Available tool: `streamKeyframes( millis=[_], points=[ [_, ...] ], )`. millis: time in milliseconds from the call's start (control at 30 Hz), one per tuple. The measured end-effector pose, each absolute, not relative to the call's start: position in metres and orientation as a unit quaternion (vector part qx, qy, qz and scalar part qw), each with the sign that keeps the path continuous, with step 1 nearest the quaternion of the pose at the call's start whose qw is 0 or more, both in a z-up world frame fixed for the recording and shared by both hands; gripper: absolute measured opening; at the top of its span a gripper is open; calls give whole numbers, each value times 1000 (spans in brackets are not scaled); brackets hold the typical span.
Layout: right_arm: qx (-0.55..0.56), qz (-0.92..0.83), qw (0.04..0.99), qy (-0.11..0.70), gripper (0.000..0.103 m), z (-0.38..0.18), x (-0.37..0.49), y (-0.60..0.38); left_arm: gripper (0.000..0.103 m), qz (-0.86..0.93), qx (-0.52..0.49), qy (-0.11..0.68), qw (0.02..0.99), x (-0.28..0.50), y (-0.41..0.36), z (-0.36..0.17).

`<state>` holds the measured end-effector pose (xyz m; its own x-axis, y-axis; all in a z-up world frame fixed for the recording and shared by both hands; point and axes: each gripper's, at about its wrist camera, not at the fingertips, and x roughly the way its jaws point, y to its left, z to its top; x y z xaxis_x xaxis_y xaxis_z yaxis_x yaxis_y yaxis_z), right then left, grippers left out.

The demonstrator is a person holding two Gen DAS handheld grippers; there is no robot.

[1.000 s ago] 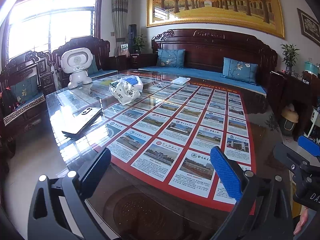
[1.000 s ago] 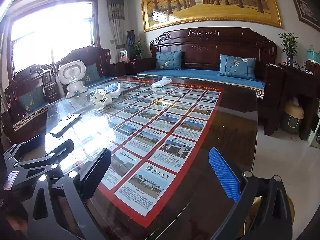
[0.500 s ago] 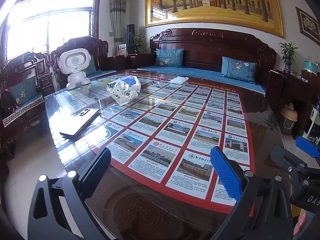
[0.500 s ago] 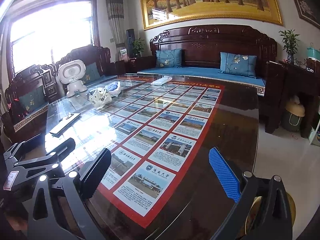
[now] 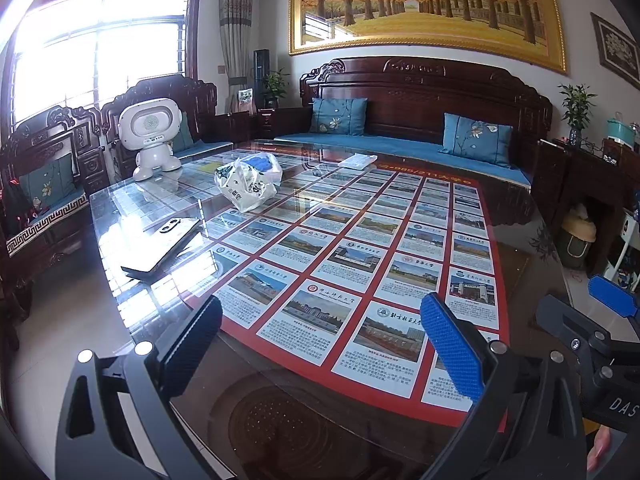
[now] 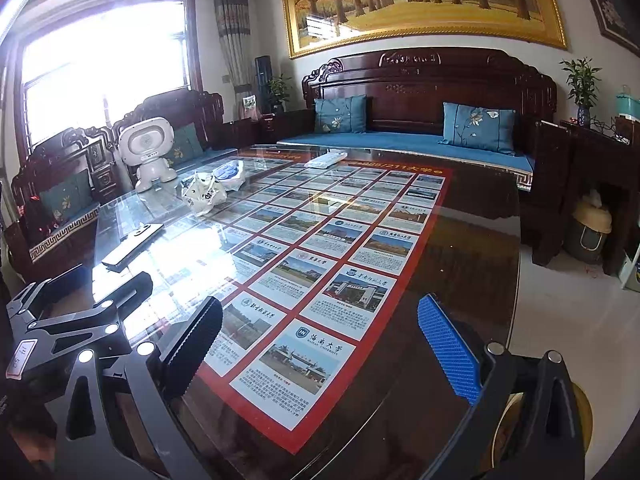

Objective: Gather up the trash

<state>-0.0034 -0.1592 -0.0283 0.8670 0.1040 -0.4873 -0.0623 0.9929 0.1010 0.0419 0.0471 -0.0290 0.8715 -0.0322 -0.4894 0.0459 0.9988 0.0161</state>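
Note:
A crumpled white plastic bag (image 5: 246,186) lies on the glass table (image 5: 132,208) toward its far left, with a blue-and-white bag (image 5: 264,162) just behind it. Both show in the right wrist view too, the white bag (image 6: 203,194) and the blue one (image 6: 231,171). A flat white packet (image 5: 358,161) lies at the table's far edge, also seen from the right wrist (image 6: 326,159). My left gripper (image 5: 324,340) is open and empty over the near end of the table. My right gripper (image 6: 320,340) is open and empty, to the right of the left one.
A white toy robot (image 5: 151,136) stands at the table's far left corner. A flat tablet-like device (image 5: 164,248) lies on the left. A red poster of photo cards (image 5: 380,248) lies under the glass. A wooden sofa (image 5: 420,120) stands behind; a small lidded bin (image 5: 578,240) on the floor right.
Both grippers have drawn back a little from the table, so the bags look smaller and farther. Both stay open and empty.

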Motion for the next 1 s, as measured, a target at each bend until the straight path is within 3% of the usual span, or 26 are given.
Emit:
streamKeyframes(
  millis=[700,1000],
  points=[
    [45,43,966,252,95,-29,-3,-159,99,-12,4,266,964,46,49,-32],
    [45,42,965,255,95,-31,-2,-158,99,6,16,235,972,38,50,-25]
  ],
)
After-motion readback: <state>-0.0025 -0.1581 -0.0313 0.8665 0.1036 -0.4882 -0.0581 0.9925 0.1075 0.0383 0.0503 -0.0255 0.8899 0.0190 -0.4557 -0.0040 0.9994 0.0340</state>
